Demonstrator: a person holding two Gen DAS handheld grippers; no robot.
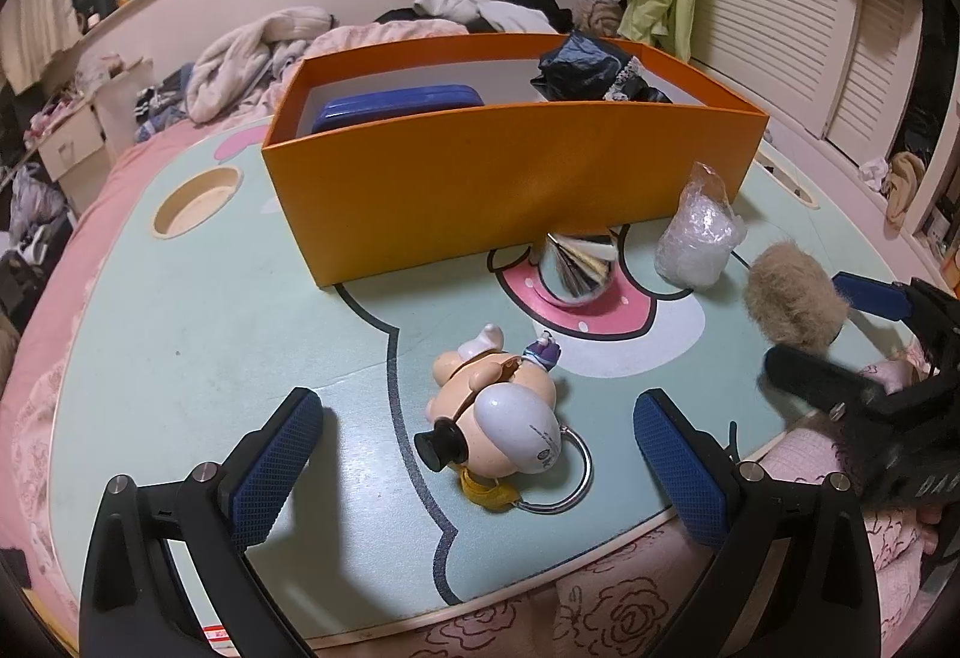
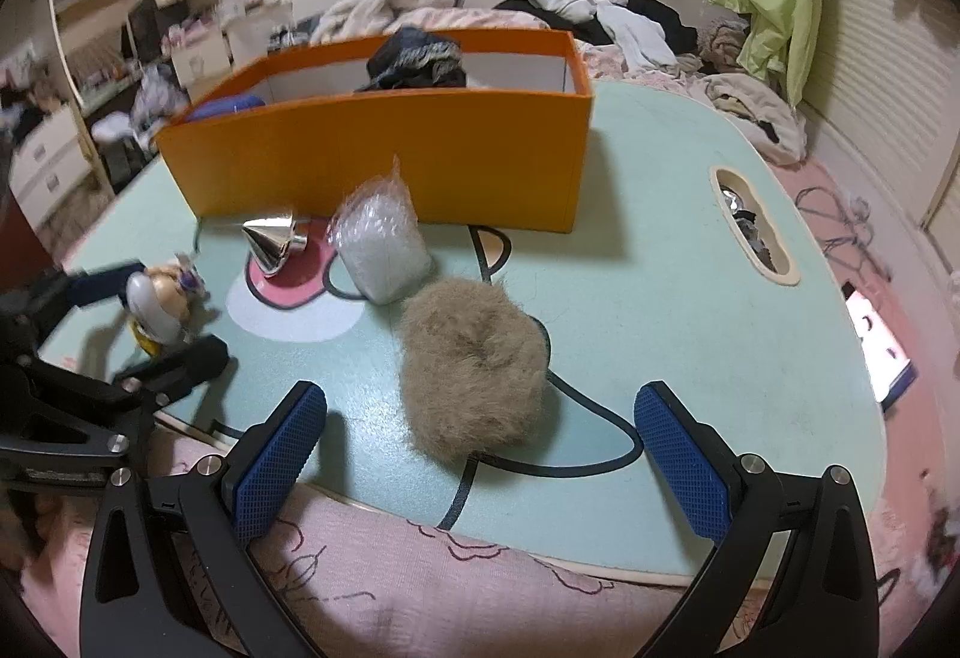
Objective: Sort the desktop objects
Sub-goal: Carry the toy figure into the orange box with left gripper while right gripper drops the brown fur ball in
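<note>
Sitting across the pale green cartoon-print lap table (image 1: 180, 334) is an orange cardboard box (image 1: 510, 178), its long side running left to right at the far half of the tabletop; no lettering is showing on its walls. Inside it a blue case (image 1: 399, 108) is lying at the left end and a crumpled black bag (image 1: 585, 69) is poking up at the right end. In front of the box, a tan fur pom-pom (image 2: 474, 364) is resting on the table, lying between the spread, empty fingers of the right gripper (image 2: 480, 466). A clear bag of white filling (image 2: 381, 250) is standing upright just beyond it, touching its far edge. A cartoon figure keychain (image 1: 498, 412) is lying on its side between the wide-apart fingers of the left gripper (image 1: 477, 469), gripped by nothing, its long axis running toward the box, head and metal ring pointing back at the camera; tiny print on the head is too small to read. A silver cone-shaped ornament (image 2: 273, 241) is lying tipped over near the box's front wall.
</note>
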